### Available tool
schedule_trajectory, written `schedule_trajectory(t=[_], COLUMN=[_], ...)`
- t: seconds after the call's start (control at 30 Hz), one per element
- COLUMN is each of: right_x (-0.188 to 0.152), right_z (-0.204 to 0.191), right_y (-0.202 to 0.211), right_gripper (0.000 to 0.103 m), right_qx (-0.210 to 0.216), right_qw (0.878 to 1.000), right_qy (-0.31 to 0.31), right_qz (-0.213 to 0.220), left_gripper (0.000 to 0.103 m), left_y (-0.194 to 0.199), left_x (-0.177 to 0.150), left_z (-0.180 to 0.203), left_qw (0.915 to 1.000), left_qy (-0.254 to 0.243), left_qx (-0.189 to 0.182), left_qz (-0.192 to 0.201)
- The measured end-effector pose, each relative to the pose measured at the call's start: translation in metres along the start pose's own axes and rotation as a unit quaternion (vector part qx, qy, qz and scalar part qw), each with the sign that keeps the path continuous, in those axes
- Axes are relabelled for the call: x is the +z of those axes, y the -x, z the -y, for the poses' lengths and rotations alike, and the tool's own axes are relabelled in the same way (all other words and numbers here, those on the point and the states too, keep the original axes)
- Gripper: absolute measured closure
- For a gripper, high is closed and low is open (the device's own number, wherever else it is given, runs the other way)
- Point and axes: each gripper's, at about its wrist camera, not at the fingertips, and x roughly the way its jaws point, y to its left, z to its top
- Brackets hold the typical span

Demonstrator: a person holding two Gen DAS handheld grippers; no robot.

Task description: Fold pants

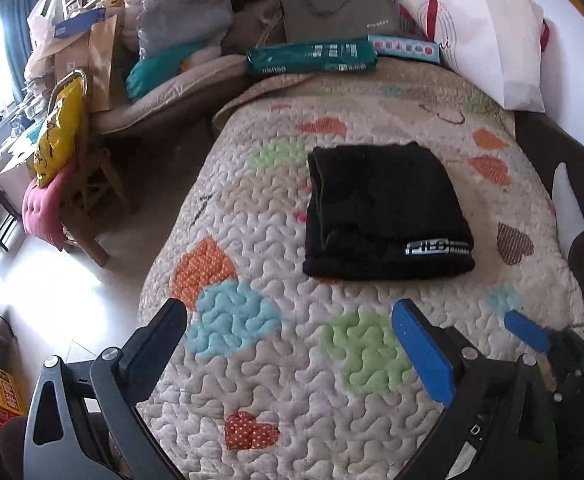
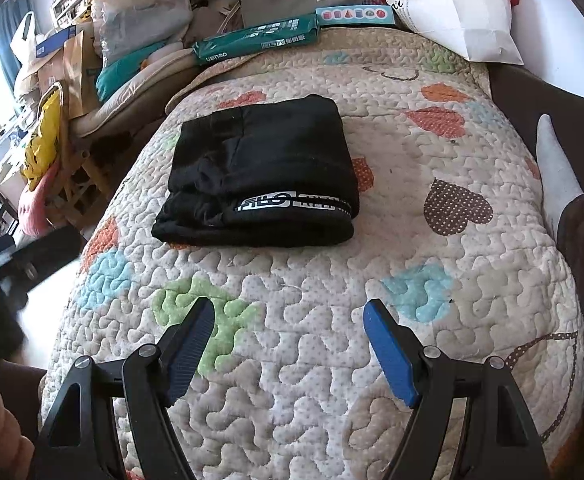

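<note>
**Folded black pants lying free on the heart quilt, both claws wide apart**

The beige quilted bedspread with coloured heart patches (image 1: 275,184) (image 2: 432,216) fills both views and serves as the landmark. The left wrist view alone shows a stretch of bright floor beside the bedspread, a pink tufted cushion (image 1: 41,212) on a wooden chair there, and the blue tip of the other claw at its lower right. The right wrist view alone shows a brown dotted heart patch (image 2: 456,208) in full on the bedspread's right side, and a blurred dark shape at its left edge that cannot be made out.

At the far end of the bedspread lie a white paper bag (image 1: 492,44) (image 2: 452,4) and a long dark green packet with white print (image 1: 312,58) (image 2: 255,38). A white-socked foot (image 1: 570,208) (image 2: 554,176) rests along the bedspread's right edge.

The folded black pants with a white logo band (image 1: 384,216) (image 2: 263,176) sit near the middle of the bedspread as a thick, roughly square bundle. The rounded fold with the logo band faces the cameras; in the right wrist view the bundle's long side runs left to right, the layered edges showing at its left.

The left claw (image 1: 287,320) stands wide apart above the bedspread's near end, holding nothing, short of the pants. The right claw (image 2: 289,316) is likewise spread wide, empty, apart from the pants.
</note>
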Motion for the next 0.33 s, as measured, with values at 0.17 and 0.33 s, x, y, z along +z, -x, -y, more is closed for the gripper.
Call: schedule_trajectory(t=[0.17,0.33], right_x=[-0.001,0.000], right_z=[0.000,0.001], right_y=[-0.004,-0.005], right_gripper=[0.021,0.021], right_qx=[0.001,0.000], right_qw=[1.000,1.000], right_qy=[-0.001,-0.002], right_qz=[-0.005,-0.006], left_gripper=[0.001,0.001], left_y=[-0.009,-0.015], left_x=[-0.006,-0.010], left_z=[0.000,-0.001], left_qw=[0.9999,0.9995], left_qy=[-0.001,-0.001], left_qx=[0.004,0.004], left_qz=[-0.017,-0.032])
